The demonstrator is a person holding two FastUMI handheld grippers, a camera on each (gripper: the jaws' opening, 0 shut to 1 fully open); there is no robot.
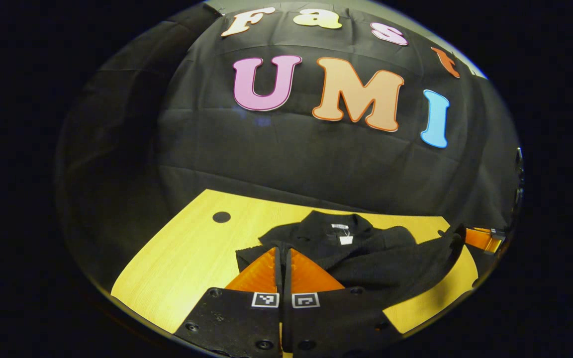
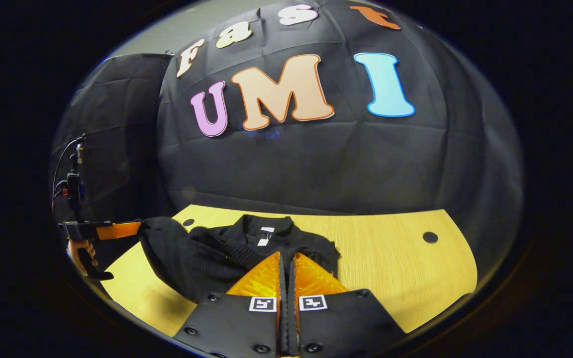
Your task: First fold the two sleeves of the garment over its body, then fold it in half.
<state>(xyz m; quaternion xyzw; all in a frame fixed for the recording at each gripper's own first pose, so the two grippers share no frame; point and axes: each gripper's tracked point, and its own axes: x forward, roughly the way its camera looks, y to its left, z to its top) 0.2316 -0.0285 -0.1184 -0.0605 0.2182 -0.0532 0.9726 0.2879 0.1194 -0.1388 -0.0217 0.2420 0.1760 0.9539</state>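
Black knit garment (image 1: 366,253) lying on the yellow wooden tabletop (image 1: 182,258), collar toward the booth wall, small white tag (image 1: 345,239) at the neck. Dark cloth on dark cloth, so folds and edges hard to make out.

In the left gripper view: left gripper (image 1: 283,256) low at the near edge, fingers together with just a thin slit between them. Tips sitting at the garment's edge; cannot tell whether any cloth is pinched in that slit. At the far right of that view, one sleeve (image 1: 445,248) lifted off the tabletop and stretched out to the right gripper (image 1: 483,238), which is cut off at the rim. Looks pinched there, but the fingertips are too small and too close to the rim to be sure.

In the right gripper view: right gripper (image 2: 287,261) also with fingers together, tips over the garment's (image 2: 246,248) near side. Cannot tell what lies between them. At the left rim, a hand (image 2: 81,251) holding the left gripper (image 2: 117,229), with a dark lump of sleeve (image 2: 167,243) bunched right at its tip. Join between tip and cloth hidden by the cloth itself. Round dark hole (image 2: 429,237) in the bare tabletop (image 2: 391,258), well apart from the garment.
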